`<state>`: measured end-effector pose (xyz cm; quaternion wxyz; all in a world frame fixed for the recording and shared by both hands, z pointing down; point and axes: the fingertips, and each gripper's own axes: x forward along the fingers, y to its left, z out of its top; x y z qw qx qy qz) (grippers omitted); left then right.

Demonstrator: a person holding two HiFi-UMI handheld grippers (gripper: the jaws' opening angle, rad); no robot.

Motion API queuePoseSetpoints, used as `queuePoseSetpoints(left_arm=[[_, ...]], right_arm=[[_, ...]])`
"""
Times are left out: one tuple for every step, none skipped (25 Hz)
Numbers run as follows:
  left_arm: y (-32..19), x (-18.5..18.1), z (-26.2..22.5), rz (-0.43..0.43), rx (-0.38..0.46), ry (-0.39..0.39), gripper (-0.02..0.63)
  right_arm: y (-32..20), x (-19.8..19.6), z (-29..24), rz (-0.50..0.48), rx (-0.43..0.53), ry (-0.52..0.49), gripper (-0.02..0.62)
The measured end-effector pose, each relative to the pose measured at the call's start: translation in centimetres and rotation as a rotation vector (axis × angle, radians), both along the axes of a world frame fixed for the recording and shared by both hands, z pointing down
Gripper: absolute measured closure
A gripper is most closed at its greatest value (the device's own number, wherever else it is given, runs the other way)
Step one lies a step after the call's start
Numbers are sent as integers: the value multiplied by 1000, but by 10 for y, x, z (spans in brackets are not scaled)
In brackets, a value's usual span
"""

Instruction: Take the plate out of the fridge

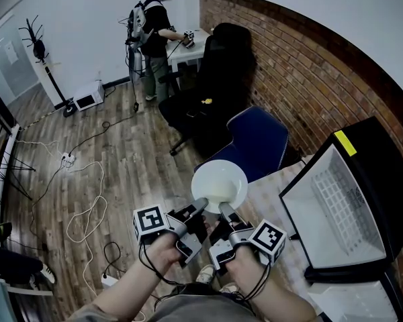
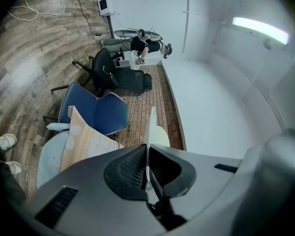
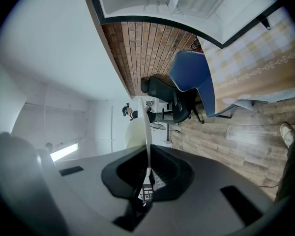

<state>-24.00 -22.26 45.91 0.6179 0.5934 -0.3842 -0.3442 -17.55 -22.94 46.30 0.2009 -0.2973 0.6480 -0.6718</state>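
Note:
A white plate (image 1: pixel 219 185) hangs in the air in front of me, over the wooden floor and left of the open fridge (image 1: pixel 336 210). Both grippers hold its near rim. My left gripper (image 1: pixel 201 204) is shut on the rim's left part, and my right gripper (image 1: pixel 224 209) is shut on it just beside. In the left gripper view the plate (image 2: pixel 151 127) shows edge-on as a thin white line pinched between the jaws (image 2: pixel 147 173). The right gripper view has the same edge-on plate (image 3: pixel 148 132) clamped between its jaws (image 3: pixel 148 173). The fridge is black with a white inside and a wire shelf.
The fridge stands on a table with a patterned cloth (image 1: pixel 272 196) at the right. A blue chair (image 1: pixel 258 139) sits just beyond the plate, with a black office chair (image 1: pixel 215 79) behind it. A person (image 1: pixel 156 29) stands at a far white desk. Cables lie on the floor (image 1: pixel 80 180).

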Motion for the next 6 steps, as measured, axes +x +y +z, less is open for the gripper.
queuePoseSetpoints(left_arm=[[0,1,0,0,-1,1,581],[-1,1,1,-1,-4,3,581],[-1,1,2,-3,-7,3,581],[-1,1,3,-4,-7,1,581],[-2,2,3,-4,-4,-2,581],[-2,2,4,-3,-1,-6,581]], right_arm=[[0,1,0,0,1,1,563],[-1,2,1,1,2,2,563],[-1,3,1,2,2,0,563],[-1,3,1,2,1,-2,563],[-2,4,1,3,1,-5,563],[-2,5,1,3,0,-7,563]])
